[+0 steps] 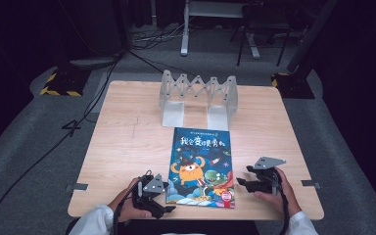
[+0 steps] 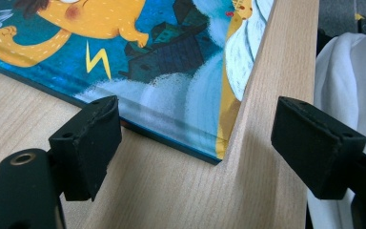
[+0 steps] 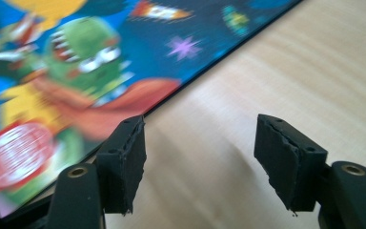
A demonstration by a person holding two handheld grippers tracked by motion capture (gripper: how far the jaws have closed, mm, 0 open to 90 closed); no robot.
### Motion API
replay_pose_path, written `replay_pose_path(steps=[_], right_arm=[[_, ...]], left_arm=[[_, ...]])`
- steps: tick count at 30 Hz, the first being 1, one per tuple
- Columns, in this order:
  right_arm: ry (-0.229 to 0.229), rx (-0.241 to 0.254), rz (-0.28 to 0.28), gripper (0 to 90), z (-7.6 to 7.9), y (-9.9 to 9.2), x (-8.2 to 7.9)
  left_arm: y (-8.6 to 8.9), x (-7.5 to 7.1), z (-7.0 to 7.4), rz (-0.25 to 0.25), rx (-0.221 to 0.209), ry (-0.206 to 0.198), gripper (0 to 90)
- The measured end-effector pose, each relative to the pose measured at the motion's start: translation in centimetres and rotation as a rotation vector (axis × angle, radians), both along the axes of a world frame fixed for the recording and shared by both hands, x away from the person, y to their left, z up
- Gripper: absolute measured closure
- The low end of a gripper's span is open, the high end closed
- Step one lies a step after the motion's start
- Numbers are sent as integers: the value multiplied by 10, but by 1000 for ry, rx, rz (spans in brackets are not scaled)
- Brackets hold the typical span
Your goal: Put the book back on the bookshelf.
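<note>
A picture book (image 1: 200, 166) lies flat on the wooden surface (image 1: 127, 142), cover up, its near edge close to the surface's 6 o'clock rim. A cartoon orange creature and a green one show on its blue cover.

My left gripper (image 1: 165, 208) sits at the book's 7 o'clock corner. In the left gripper view its fingers (image 2: 88, 143) stand wide apart with nothing pressed between them: the book's near corner (image 2: 190, 119) lies in the gap, one finger just at the book's long edge, the other out over the surface's rim beside my white sleeve (image 2: 343, 71).

My right gripper (image 1: 241, 182) rests at the book's 4 o'clock side, just beside its right edge. In the right gripper view its fingers (image 3: 124, 157) are also spread wide and empty; the left one sits close against the book's edge (image 3: 100, 86), though I cannot tell whether it touches, and the other stands over bare wood.

At 12 o'clock from the book, toward the far edge, stands a clear folding bookstand (image 1: 198, 95) with a zigzag back, well apart from both my hands.
</note>
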State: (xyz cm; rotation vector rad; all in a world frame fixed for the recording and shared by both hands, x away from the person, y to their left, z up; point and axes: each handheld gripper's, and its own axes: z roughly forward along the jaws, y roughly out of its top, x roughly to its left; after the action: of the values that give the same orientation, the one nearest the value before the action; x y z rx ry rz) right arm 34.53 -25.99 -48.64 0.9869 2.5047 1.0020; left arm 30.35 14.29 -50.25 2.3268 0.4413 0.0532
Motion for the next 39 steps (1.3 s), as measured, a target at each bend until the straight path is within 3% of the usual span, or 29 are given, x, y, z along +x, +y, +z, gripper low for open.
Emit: replay_pose_path(steps=[5,6,9,10,16,24,28,35,37,39], right_arm=[[34,7,61,404,7,1,-23],[70,-19,93,435,11,3,-34],[103,-47,120,463,13,6,-41],[157,-113,144,485,14,13,-49],[215,-168,179,527,18,25,-58],[319,-308,212,573,21,52,-59],[338,-378,225,602,23,63,-53],[306,-402,231,643,23,72,-51],[306,-397,233,647,23,72,-51],[334,-410,267,651,24,72,-52]], left_arm=[[3,-2,1,9,16,-7,183],[5,-3,2,26,30,-5,182],[11,-3,1,70,32,-21,176],[14,-3,0,90,27,-22,173],[18,-4,-2,117,36,-55,151],[13,-3,-2,122,42,-55,151],[12,-3,-2,117,42,-54,151],[8,-3,-2,107,35,-57,151],[7,-3,-2,100,38,-59,152],[6,-3,-2,100,34,-55,152]])
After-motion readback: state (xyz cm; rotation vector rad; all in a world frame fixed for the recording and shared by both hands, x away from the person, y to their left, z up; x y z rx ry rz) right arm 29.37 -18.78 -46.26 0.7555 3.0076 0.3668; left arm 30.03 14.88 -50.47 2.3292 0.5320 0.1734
